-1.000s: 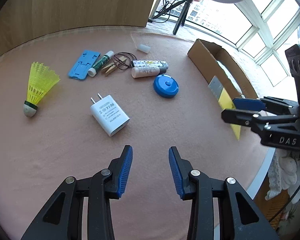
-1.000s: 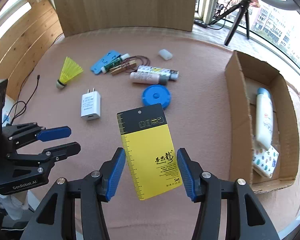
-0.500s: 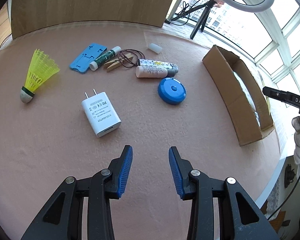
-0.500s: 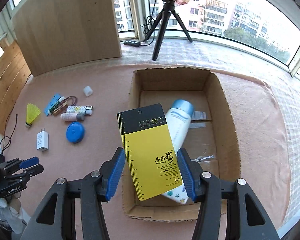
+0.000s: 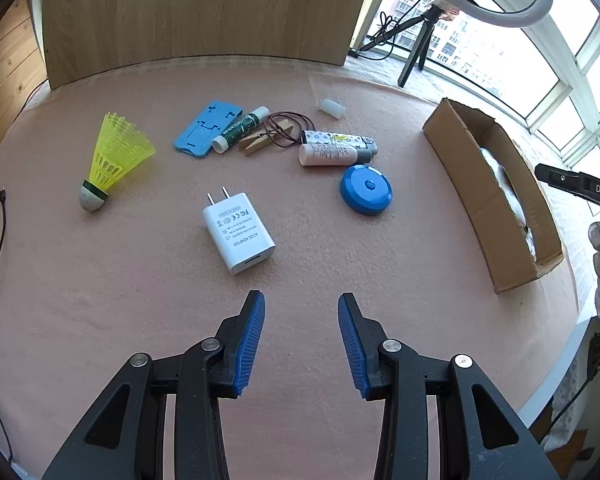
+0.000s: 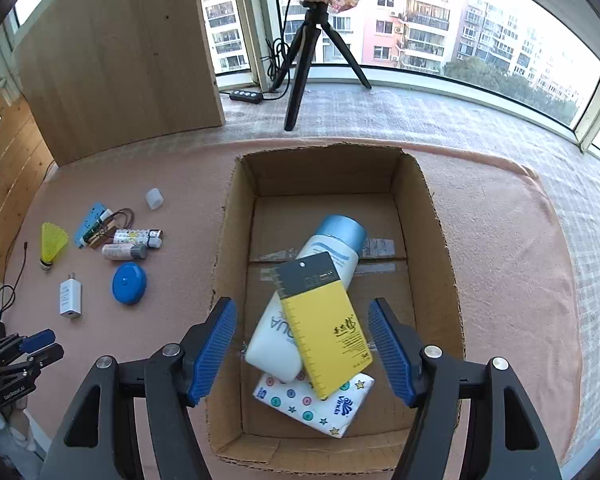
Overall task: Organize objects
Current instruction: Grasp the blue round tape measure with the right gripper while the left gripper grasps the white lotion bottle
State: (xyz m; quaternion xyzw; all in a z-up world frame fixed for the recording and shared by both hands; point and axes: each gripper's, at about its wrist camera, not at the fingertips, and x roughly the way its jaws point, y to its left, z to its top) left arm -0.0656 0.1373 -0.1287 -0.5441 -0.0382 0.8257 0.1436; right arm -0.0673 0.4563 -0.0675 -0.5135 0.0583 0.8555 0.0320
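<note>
Yellow-and-black card (image 6: pixel 324 322): inside cardboard box (image 6: pixel 440 264), lying tilted across white bottle with blue cap (image 6: pixel 328 248) and overlapping patterned tissue pack (image 6: pixel 300 398); free of both finger pads.

Right gripper (image 6: pixel 302 346): above box, fingers (image 6: pixel 214 344) spreading apart, card below the gap, no pad contact.

Left gripper (image 5: pixel 301 338): above bare pink table (image 5: pixel 100 320), fingers (image 5: pixel 250 338) parted, gap empty.

Left of box, on table: white charger (image 5: pixel 238 234) nearest left gripper; blue round case (image 5: pixel 366 196) beside it; two small tubes (image 5: pixel 334 148) touching side by side; clothespin (image 5: pixel 260 140), brown cord loop (image 5: pixel 290 126), green-labelled tube (image 5: pixel 240 130), blue phone stand (image 5: pixel 206 130) clustered; yellow shuttlecock (image 5: pixel 112 160) apart on the left; small white cap (image 5: pixel 331 107) apart at the far side.
</note>
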